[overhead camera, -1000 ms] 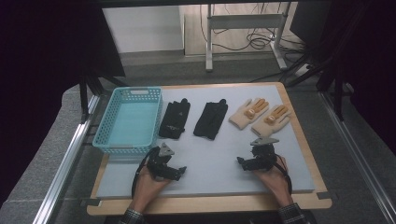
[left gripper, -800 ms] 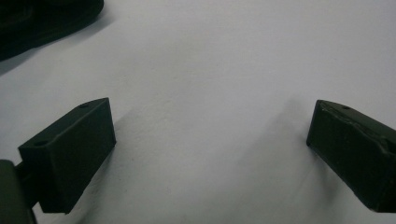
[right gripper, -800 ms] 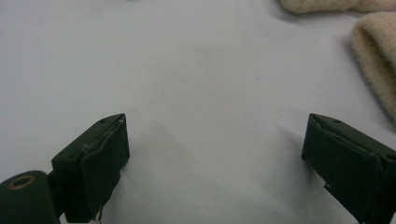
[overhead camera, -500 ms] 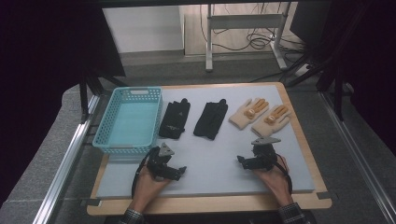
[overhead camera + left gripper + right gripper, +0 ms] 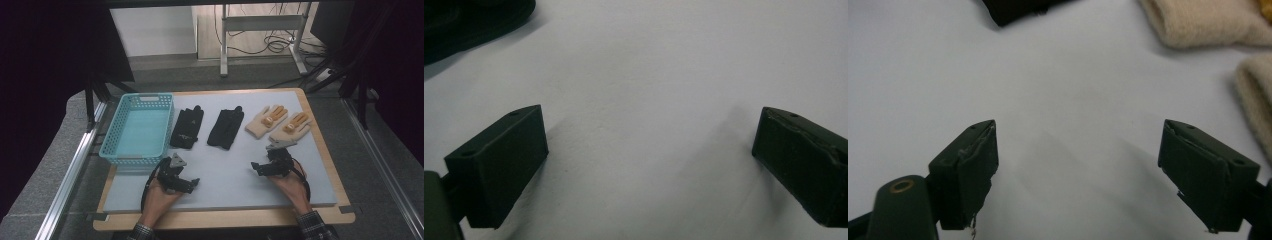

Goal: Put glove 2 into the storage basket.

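**Gloves laid out in a row, both claws parked in front**

On the pale grey tabletop (image 5: 225, 185), everything is set out for sorting, it seems: a turquoise perforated plastic basket (image 5: 137, 131) is placed at the far left, and four gloves are lined up to its right, flat and side by side, so that each can be picked singly. Next to the basket lies a pair of black fabric gloves (image 5: 187, 128), the second of them (image 5: 226, 128) set just apart. Beyond these, a pair of cream knitted gloves with orange patches (image 5: 266, 120) is laid near the right edge, the two touching or nearly so.

Nearer the person, the left gripper (image 5: 191, 185) is held low over bare table, jaws spread wide with nothing between them; the cuff of a black glove is seen at the top left corner of the left gripper view, well ahead of the jaws. The right gripper (image 5: 256, 167) is likewise kept wide, though its jaws have just been closing a little, with nothing between them. The cream cuffs lie ahead and to the right of it, near but untouched.
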### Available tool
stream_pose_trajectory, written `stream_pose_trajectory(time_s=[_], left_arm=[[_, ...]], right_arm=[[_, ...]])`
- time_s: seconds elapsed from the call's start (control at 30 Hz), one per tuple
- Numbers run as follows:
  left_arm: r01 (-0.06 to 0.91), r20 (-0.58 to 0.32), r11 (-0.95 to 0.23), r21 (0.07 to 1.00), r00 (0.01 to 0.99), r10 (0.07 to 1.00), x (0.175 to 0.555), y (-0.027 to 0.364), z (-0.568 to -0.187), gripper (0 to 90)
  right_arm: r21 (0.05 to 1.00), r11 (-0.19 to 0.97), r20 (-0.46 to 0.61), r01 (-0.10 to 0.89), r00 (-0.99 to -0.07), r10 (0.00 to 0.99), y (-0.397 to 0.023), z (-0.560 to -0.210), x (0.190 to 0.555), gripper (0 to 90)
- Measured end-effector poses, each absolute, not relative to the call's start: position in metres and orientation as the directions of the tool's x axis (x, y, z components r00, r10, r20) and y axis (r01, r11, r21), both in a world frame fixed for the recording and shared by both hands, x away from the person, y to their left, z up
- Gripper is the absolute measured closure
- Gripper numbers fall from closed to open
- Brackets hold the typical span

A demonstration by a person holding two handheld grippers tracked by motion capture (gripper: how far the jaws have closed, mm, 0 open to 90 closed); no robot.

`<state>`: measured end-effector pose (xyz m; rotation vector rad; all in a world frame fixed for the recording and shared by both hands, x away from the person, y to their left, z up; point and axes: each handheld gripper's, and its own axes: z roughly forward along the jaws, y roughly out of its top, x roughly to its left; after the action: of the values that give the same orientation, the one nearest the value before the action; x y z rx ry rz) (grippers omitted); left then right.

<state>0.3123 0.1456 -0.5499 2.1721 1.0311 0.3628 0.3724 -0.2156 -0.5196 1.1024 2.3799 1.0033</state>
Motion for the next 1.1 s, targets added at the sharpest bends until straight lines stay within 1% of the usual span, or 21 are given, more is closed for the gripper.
stream_pose_trajectory(time_s=[0.1,0.27,0.5,0.57,0.6,0.63,0.67,0.8,1.0,1.07,1.1], left_arm=[[0.569,-0.043,-0.440,0.695,0.643,0.764,0.312,0.145,-0.550,1.7],[0.569,-0.043,-0.440,0.695,0.643,0.765,0.312,0.145,-0.550,1.7],[0.569,-0.042,-0.440,0.695,0.643,0.764,0.312,0.145,-0.550,1.7],[0.569,-0.042,-0.440,0.695,0.643,0.764,0.312,0.145,-0.550,1.8],[0.569,-0.042,-0.440,0.695,0.643,0.764,0.312,0.145,-0.550,1.8],[0.568,-0.042,-0.440,0.695,0.643,0.764,0.312,0.145,-0.550,1.8],[0.568,-0.042,-0.440,0.695,0.643,0.764,0.312,0.145,-0.550,1.8],[0.568,-0.042,-0.440,0.695,0.643,0.764,0.312,0.145,-0.550,1.8],[0.568,-0.042,-0.442,0.695,0.644,0.763,0.312,0.146,-0.550,1.8],[0.568,-0.042,-0.441,0.695,0.644,0.764,0.312,0.146,-0.550,1.8],[0.568,-0.042,-0.441,0.695,0.644,0.764,0.312,0.146,-0.550,1.9]], right_arm=[[0.722,0.469,-0.024,0.508,-0.659,0.751,-0.210,-0.514,0.379,21.4],[0.731,0.472,-0.031,0.493,-0.667,0.745,-0.204,-0.510,0.387,23.2],[0.733,0.446,0.026,0.513,-0.678,0.735,-0.196,-0.505,0.408,24.0],[0.725,0.457,0.027,0.514,-0.686,0.727,-0.191,-0.502,0.417,27.3],[0.725,0.457,0.027,0.514,-0.686,0.727,-0.191,-0.502,0.417,27.3],[0.721,0.471,0.010,0.508,-0.687,0.726,-0.187,-0.500,0.423,29.7],[0.721,0.471,0.010,0.508,-0.687,0.726,-0.187,-0.500,0.423,29.7],[0.724,0.470,0.006,0.504,-0.687,0.727,-0.178,-0.493,0.439,34.8],[0.737,0.460,-0.006,0.495,-0.676,0.737,-0.167,-0.488,0.455,35.2],[0.734,0.452,0.006,0.508,-0.670,0.743,-0.160,-0.488,0.464,38.2],[0.734,0.452,0.006,0.508,-0.670,0.743,-0.160,-0.488,0.464,38.2]])
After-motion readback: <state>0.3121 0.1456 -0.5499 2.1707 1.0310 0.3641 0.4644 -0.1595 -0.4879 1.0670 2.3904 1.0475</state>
